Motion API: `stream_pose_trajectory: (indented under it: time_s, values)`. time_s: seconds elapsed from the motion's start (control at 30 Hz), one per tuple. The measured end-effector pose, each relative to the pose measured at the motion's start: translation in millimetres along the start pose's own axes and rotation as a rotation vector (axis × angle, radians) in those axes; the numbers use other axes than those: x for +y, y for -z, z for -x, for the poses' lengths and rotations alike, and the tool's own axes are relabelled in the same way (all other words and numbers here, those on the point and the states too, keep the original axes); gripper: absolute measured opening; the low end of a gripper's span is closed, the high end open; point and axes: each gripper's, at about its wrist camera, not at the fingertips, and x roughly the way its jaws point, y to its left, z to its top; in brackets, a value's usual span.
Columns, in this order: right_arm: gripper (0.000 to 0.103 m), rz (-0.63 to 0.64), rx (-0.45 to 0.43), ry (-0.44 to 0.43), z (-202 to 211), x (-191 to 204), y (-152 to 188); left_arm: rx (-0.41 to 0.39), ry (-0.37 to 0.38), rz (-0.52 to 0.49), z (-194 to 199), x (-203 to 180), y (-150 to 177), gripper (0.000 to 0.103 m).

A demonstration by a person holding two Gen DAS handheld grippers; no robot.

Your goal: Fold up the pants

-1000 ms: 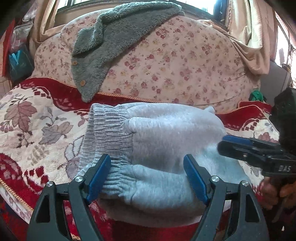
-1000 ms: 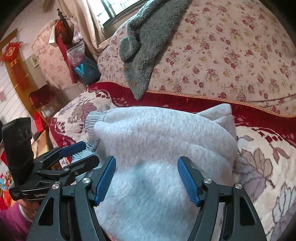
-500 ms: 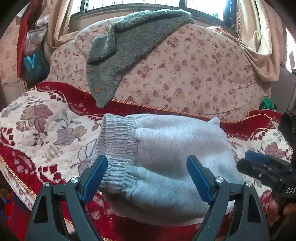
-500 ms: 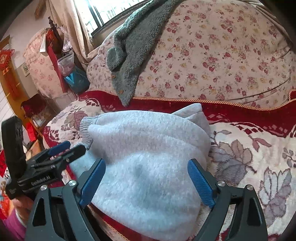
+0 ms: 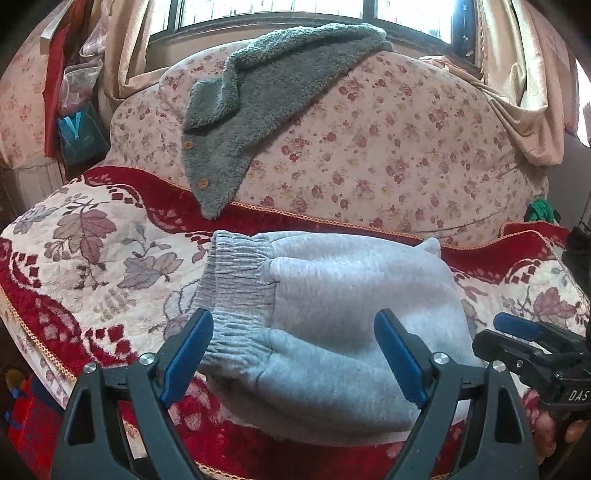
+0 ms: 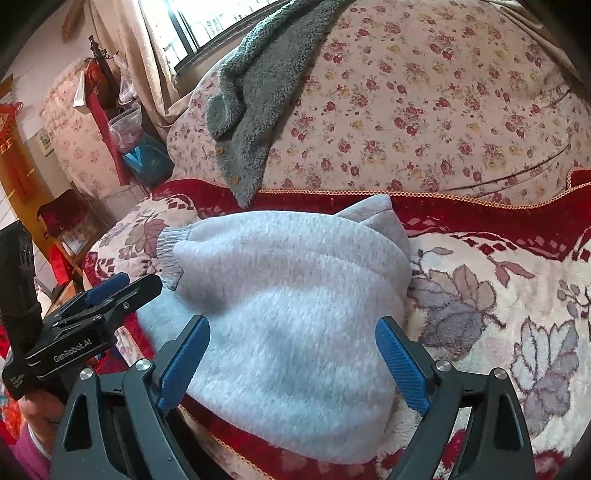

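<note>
Now — folded grey fleece pants point(image 5: 332, 332) lie on the red floral blanket point(image 5: 92, 251) | left gripper point(image 5: 293, 354) and right gripper point(image 6: 291, 354) gape empty | risk: bundle slumps off blanket's front edge.

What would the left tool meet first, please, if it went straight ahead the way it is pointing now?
Most likely the folded grey pants, which fill the gap ahead of the open left tool. Depth is unclear, but nothing seems to lie in between.

Floral sofa point(image 5: 388, 155) under bright window point(image 5: 273, 14)
</note>
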Motion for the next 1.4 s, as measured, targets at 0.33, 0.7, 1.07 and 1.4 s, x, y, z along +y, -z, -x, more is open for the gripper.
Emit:
stream_pose_trajectory:
  time_s: [0.33, 0.7, 1.07, 1.4]
  values:
    - [0.101, -0.019, 0.039, -0.02, -4, -6, 0, 0.008, 0.05, 0.053, -1, 25, -1, 0.1]
    - [0.103, -0.223, 0.164, -0.12, -44, -68, -1, 0.156, 0.27, 0.232, -58, 77, 10, 0.103]
    - [0.103, -0.298, 0.255, -0.316, -100, -100, 6, 0.284, 0.411, 0.309, -120, 90, 41, 0.103]
    - [0.103, -0.337, 0.256, -0.414, -116, -117, 12, 0.256, 0.512, 0.377, -140, 88, 47, 0.103]
